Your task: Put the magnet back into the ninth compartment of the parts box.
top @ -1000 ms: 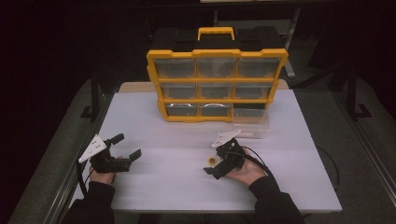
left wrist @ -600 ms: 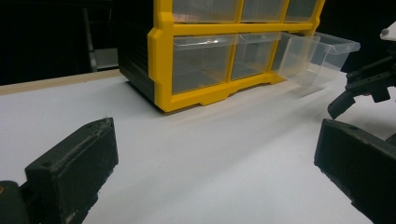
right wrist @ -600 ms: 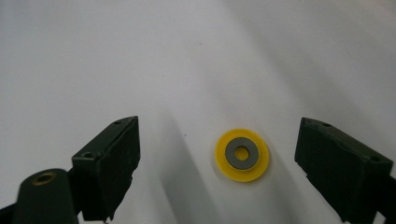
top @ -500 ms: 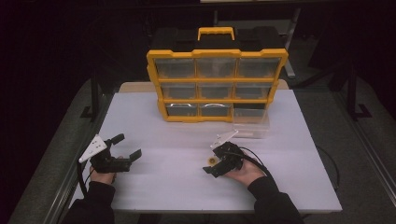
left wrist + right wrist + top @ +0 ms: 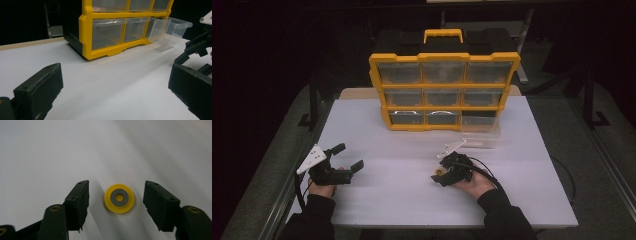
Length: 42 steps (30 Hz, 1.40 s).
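On the white table (image 5: 412,200), the right gripper (image 5: 440,176) points down at a small yellow disc (image 5: 119,198) with a grey ring at its centre. The disc lies flat on the tabletop between the two black jaws, which have just been closing; they stand apart, with bare table on both sides of the disc, so neither pad presses on it. In the high view the disc (image 5: 438,174) sits right of the table's middle, well back from the near edge.

The left gripper (image 5: 343,159) rests near the table's left edge, its jaws spread wide with nothing between them. A broad stretch of open tabletop separates the two grippers.

Toward the far side stands a yellow drawer organizer (image 5: 444,92) with clear drawers in three rows. Its bottom-right drawer (image 5: 480,131) is pulled out toward the person, jutting over the table just beyond the right gripper. A bare strip of table runs along the organizer's foot to the left of that drawer, and open room remains toward the right edge.
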### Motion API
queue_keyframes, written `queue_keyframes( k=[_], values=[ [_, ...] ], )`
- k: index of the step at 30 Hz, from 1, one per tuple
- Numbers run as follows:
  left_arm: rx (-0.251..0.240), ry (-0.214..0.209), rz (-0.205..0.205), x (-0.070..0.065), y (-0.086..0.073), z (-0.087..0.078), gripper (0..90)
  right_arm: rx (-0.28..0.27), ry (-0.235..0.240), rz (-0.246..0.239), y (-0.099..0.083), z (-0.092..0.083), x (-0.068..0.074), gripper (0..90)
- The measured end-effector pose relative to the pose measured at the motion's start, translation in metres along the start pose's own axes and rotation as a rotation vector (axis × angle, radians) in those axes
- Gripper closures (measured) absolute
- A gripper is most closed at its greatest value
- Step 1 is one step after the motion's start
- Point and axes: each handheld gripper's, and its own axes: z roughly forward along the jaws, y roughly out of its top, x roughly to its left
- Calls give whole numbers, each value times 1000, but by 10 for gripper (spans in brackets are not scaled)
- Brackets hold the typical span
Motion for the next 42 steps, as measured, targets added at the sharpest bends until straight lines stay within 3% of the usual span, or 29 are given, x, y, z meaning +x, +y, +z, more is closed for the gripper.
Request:
queue_keyframes(
  k=[8,13,14,15,21,31,42],
  values=[
    [1,0,0,0,0,0,0,12,-21,0,0,2,0,437],
    [1,0,0,0,0,0,0,13,-31,4,-1,2,0,517],
    [1,-1,0,0,0,0,0,12,-27,0,-1,1,-1,586],
    [1,-1,0,0,0,0,0,13,-28,-3,-1,1,0,595],
    [-1,-12,-5,0,0,0,0,11,-35,-15,0,0,1,601],
    [0,-10,-1,0,0,1,0,-32,-40,1,2,-12,2,602],
    [7,-12,4,0,-1,3,0,-37,-48,19,2,-19,-1,602]
  ],
)
